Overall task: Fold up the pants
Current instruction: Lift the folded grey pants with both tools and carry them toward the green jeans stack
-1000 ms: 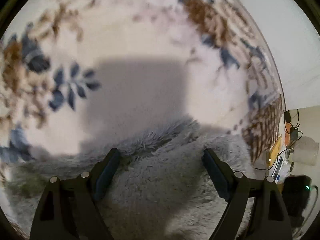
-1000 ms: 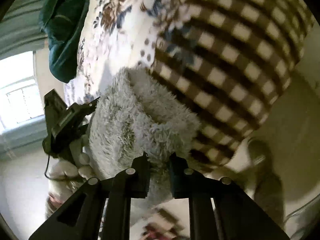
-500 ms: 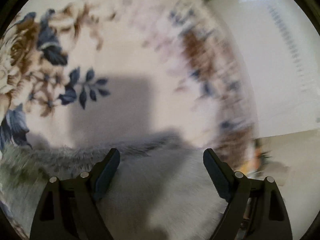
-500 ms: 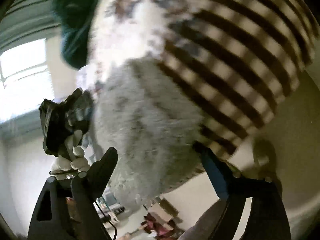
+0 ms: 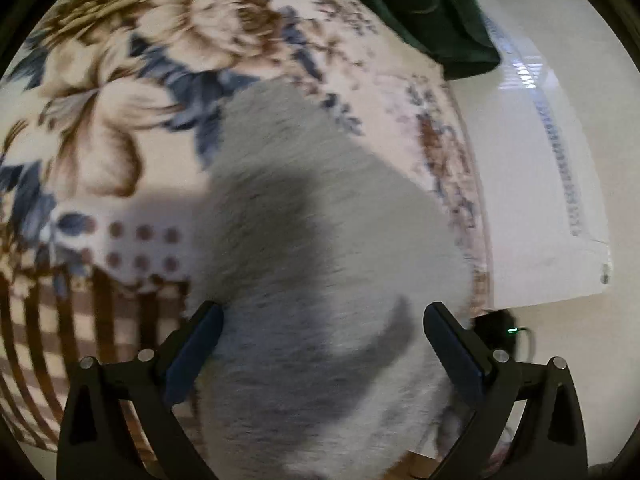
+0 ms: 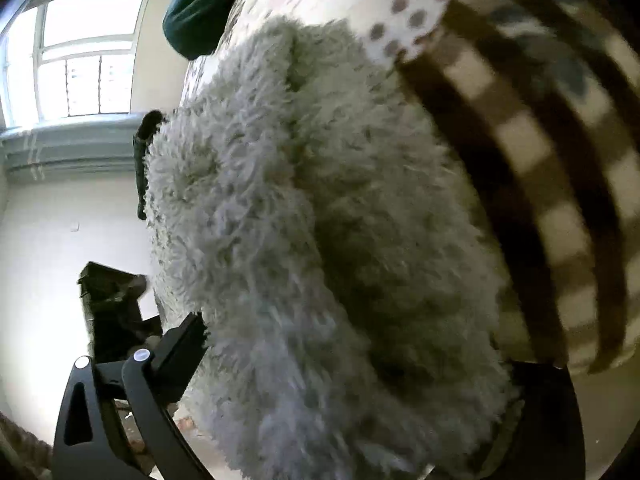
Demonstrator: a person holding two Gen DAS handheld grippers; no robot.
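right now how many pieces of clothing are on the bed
2 in view: fluffy grey pants folded between the open fingers near the bed's edge, and a dark green garment at the far corner. Others may lie out of frame.

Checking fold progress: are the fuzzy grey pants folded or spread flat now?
Folded: the pants sit as a thick, layered bundle with a visible crease on the blanket.

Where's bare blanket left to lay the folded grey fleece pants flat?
Most open: the floral cream blanket, up and left of the fluffy grey pants. A narrower patch is its dotted and checked border beside the open left gripper. Crowded: the dark green garment fills the far corner, and the pants nearly reach the blanket's right edge.
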